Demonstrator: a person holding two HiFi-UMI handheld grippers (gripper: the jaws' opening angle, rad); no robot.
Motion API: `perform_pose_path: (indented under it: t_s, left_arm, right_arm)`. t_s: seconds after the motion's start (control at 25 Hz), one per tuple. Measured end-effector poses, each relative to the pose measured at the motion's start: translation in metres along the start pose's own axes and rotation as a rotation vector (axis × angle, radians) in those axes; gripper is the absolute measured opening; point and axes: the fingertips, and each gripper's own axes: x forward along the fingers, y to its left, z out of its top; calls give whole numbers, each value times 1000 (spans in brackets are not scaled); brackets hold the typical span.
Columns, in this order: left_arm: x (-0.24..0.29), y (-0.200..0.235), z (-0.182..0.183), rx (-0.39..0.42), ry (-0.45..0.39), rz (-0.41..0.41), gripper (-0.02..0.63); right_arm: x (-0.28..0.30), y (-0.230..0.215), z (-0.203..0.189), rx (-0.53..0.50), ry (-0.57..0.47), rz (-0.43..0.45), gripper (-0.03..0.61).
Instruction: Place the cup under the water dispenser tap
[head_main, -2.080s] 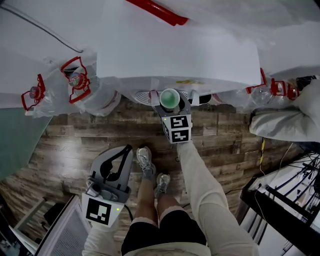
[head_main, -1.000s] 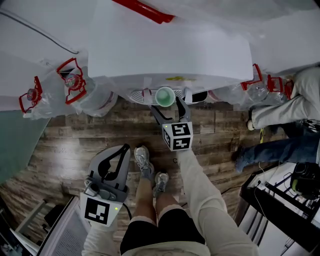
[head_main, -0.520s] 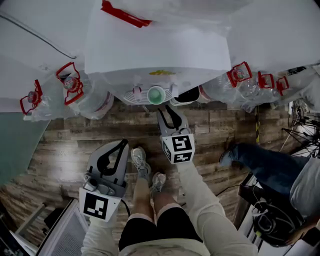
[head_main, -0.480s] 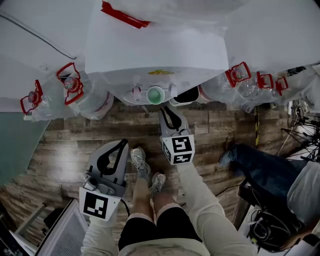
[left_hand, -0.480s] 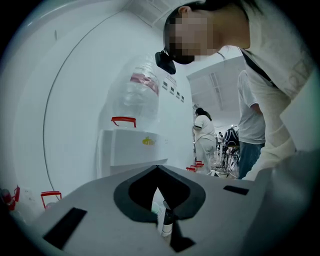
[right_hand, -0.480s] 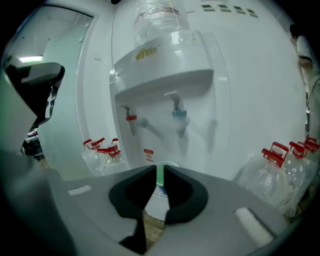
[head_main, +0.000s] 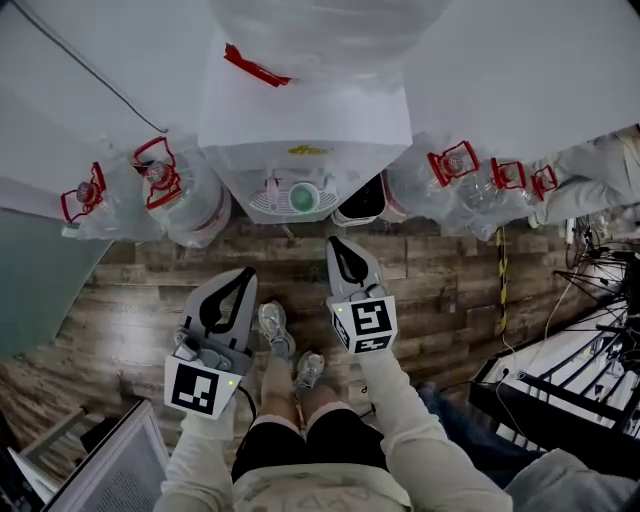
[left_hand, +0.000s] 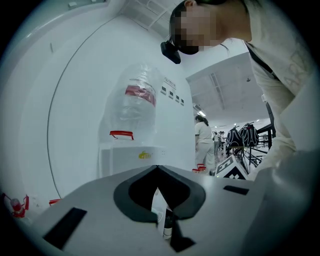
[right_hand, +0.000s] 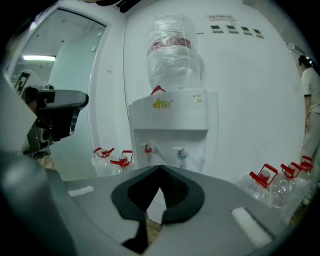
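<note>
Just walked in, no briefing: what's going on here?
A person stands facing the water dispenser with tongs in each hand. The green cup sits on the drip tray beneath the taps. The right tongs, just closed on nothing, are clear of it; the left tongs are shut and empty too.

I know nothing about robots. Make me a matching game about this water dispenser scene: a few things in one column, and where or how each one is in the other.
Things:
1. green cup
2. right gripper
3. big water bottle
4. red-handled jugs

Places or states:
A. on top of the water dispenser
B. on the wooden floor, beside the dispenser
C. on the dispenser's drip tray
D. fingers together, holding nothing

Pairs: 1-C, 2-D, 3-A, 4-B
</note>
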Motion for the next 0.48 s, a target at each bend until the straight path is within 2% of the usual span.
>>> perform_pose_path:
  t_s: [0.24, 0.48]
  left_arm:
    - [-17, -15, 30, -2, -18, 29, 6]
    - [-37, -39, 62, 14, -53, 24, 6]
  right_arm:
    - [-47, 5, 41, 36, -47, -5, 9]
    - [-94, 10, 78, 56, -93, -10, 9]
